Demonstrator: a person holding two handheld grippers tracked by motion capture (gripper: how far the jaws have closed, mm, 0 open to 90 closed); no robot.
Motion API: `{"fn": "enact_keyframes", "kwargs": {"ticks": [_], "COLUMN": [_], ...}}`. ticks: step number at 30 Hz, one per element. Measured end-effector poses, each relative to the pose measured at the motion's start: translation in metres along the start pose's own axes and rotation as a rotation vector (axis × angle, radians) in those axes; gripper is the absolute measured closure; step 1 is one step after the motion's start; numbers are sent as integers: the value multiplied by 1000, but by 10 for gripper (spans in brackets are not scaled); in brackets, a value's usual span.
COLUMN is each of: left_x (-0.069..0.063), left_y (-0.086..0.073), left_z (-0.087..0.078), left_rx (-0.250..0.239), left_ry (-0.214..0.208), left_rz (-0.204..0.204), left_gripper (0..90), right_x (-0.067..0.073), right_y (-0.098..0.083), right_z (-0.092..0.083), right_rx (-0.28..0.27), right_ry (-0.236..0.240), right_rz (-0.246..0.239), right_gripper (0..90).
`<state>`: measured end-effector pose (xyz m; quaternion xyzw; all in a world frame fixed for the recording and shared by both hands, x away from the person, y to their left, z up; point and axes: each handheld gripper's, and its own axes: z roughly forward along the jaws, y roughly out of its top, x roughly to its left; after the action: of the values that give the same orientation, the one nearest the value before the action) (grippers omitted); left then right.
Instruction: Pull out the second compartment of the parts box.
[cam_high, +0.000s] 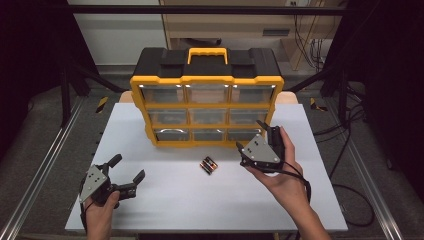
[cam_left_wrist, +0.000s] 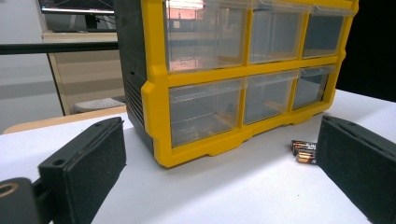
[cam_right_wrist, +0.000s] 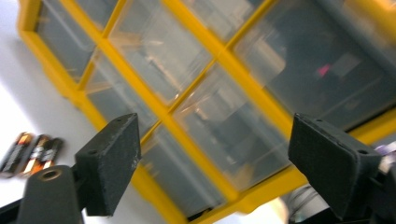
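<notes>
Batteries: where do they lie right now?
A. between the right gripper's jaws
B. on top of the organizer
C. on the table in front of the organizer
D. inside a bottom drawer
C: the batteries lie on the white table, just in front of the organizer, clear of both grippers.

Each tool (cam_high: 250, 134) has 2 black padded jaws, a grey 3-cornered screwed plate and a black cable.

Left gripper (cam_high: 129, 175) sits low at the near left of the worktop, held from behind by the left hand (cam_high: 102, 207), jaws spread wide with nothing between them. Right gripper (cam_high: 249, 135) is raised and rolled sideways in the right hand (cam_high: 282, 172); jaws wide apart, empty.
</notes>
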<state>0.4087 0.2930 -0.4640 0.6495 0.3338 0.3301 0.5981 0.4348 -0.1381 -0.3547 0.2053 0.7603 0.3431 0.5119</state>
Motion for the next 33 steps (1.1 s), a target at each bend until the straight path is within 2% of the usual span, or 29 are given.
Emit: {"fn": "enact_keyframes", "kwargs": {"ticks": [3, 4, 5, 7, 9, 13, 16, 17, 20, 21, 22, 24, 25, 26, 28, 29, 30, 31, 33], "left_x": [-1, -1, -1, -2, -2, -2, -5, -6, -6, -6, -5, -4, -4, -3, -3, -3, -3, -3, -2], "left_y": [0, 0, 0, 0, 0, 2, 2, 1, 1, 1, 0, 0, -1, -1, -1, -1, 0, 0, 0], "left_z": [0, 0, 0, 1, 2, 2, 2, 2, 2, 2, 3, 4, 4, 4, 4, 4, 4, 4, 3], "left_rx": [-4, 1, 2, 2, 8, 6, 14, 21, 20, 18, 20, 22, 25, 25, 24, 24, 23, 23, 20], "left_ry": [-2, -3, -5, -9, -13, -15, -21, -22, -25, -24, -25, -26, -26, -25, -26, -26, -26, -26, -25], "left_rz": [-2, 2, 3, 2, 7, 13, 26, 30, 26, 24, 21, 19, 17, 15, 14, 14, 15, 15, 13], "left_gripper": [17, 17, 17, 18, 19, 20, 20, 21, 21, 21, 21, 21, 22, 22, 23, 24, 25, 25, 25], "right_x": [-2, -2, -3, -3, -5, -7, -5, -1, 2, 6, 7, 8, 9, 9, 10, 11, 12, 12, 15], "right_y": [13, 13, 21, 24, 34, 43, 47, 51, 57, 64, 68, 70, 78, 81, 83, 87, 89, 89, 92], "right_z": [3, 3, 5, 6, 9, 15, 21, 25, 29, 34, 36, 38, 43, 46, 48, 54, 57, 57, 64], "right_rx": [-1, -1, -9, -14, -24, -32, -24, -19, -16, -12, -15, -17, -16, -20, -17, -11, -7, -7, 6], "right_ry": [-42, -42, -65, -77, -115, -158, -164, -173, -180, -203, -216, -226, -258, -271, -282, -299, -306, -306, -326], "right_rz": [-53, -53, -87, -101, -147, -186, -209, -244, -273, -318, -339, -353, -403, -429, -447, -488, -508, -508, -543], "right_gripper": [220, 220, 239, 249, 286, 350, 376, 398, 417, 437, 450, 459, 490, 505, 519, 554, 563, 563, 602]}}
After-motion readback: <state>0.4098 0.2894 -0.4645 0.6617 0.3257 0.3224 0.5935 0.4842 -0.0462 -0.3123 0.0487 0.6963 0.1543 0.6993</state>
